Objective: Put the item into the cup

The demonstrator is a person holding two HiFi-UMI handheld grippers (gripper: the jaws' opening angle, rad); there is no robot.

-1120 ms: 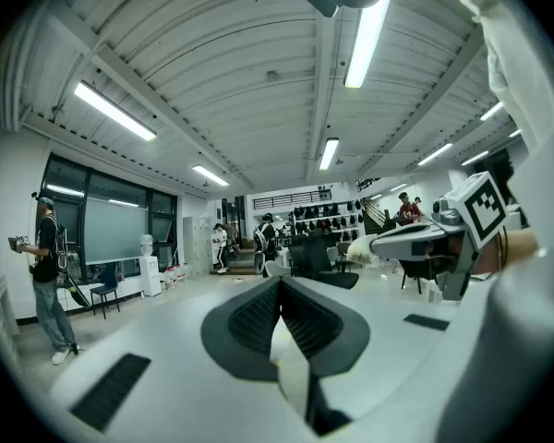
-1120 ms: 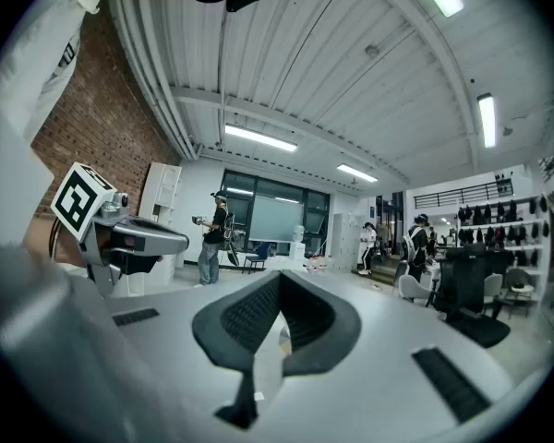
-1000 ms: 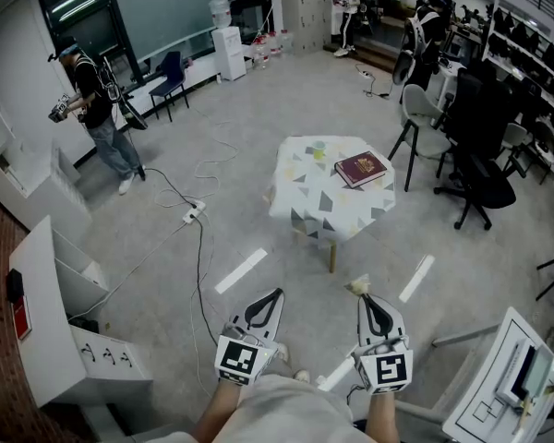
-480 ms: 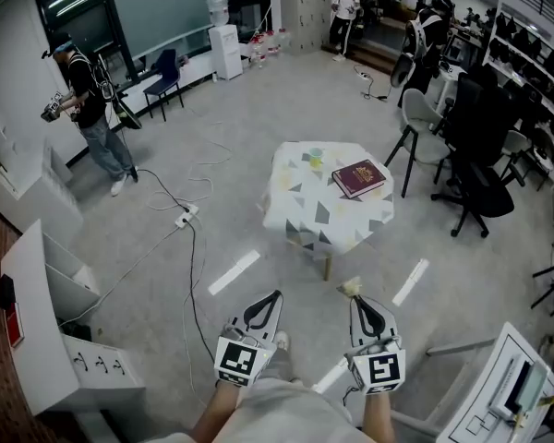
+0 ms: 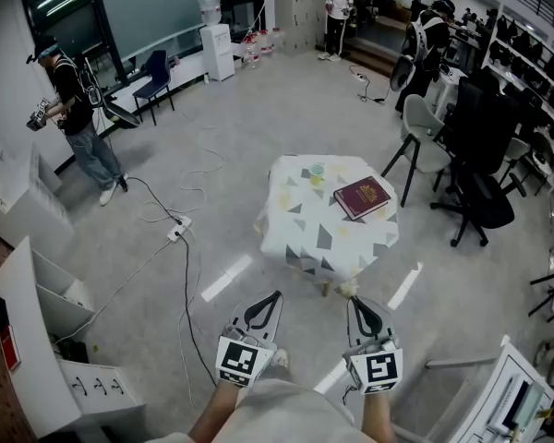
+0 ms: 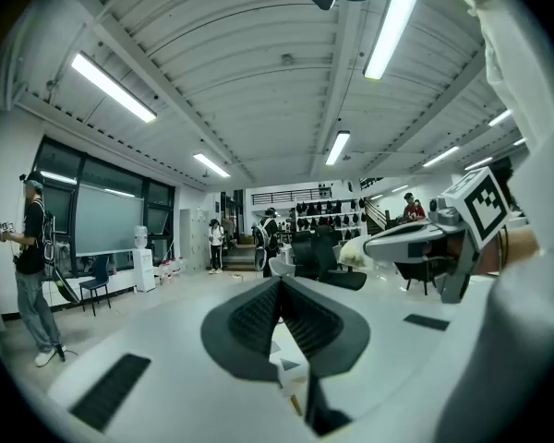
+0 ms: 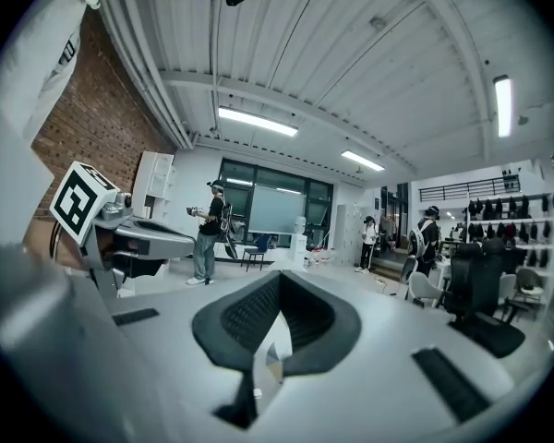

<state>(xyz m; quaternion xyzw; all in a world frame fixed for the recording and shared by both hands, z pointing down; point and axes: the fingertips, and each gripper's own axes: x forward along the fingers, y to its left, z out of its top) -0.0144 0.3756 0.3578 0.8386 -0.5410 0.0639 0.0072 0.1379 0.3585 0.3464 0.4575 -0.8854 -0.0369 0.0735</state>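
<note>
While the person stands on open floor short of a small table (image 5: 325, 238) draped in a patterned cloth, both handheld grippers are held low in front of the body and point toward it.

The right gripper (image 5: 353, 294) has its jaws closed on the item (image 5: 350, 288), a small pale cream lump pinched at the very tips. The left gripper (image 5: 276, 295) has its jaws pressed together with nothing between them.

The cup (image 5: 316, 170) is small and pale green. It stands upright near the table's far edge, left of the middle. A dark red book (image 5: 361, 197) lies flat toward the far right corner, near the cup but not touching it. The item is well apart from the cup, with most of the table between them.

The item is too small in every view to identify; it may be a crumpled or soft scrap. Judging by its size, it is probably very light and needs only a gentle pinch. Held only at the tips, it could slip or twist free if jolted. A hold across its middle looks safest.

The cup also looks light and has a narrow mouth, so a knock against its rim could tip it. The release likely needs to come from directly above the opening.
</note>
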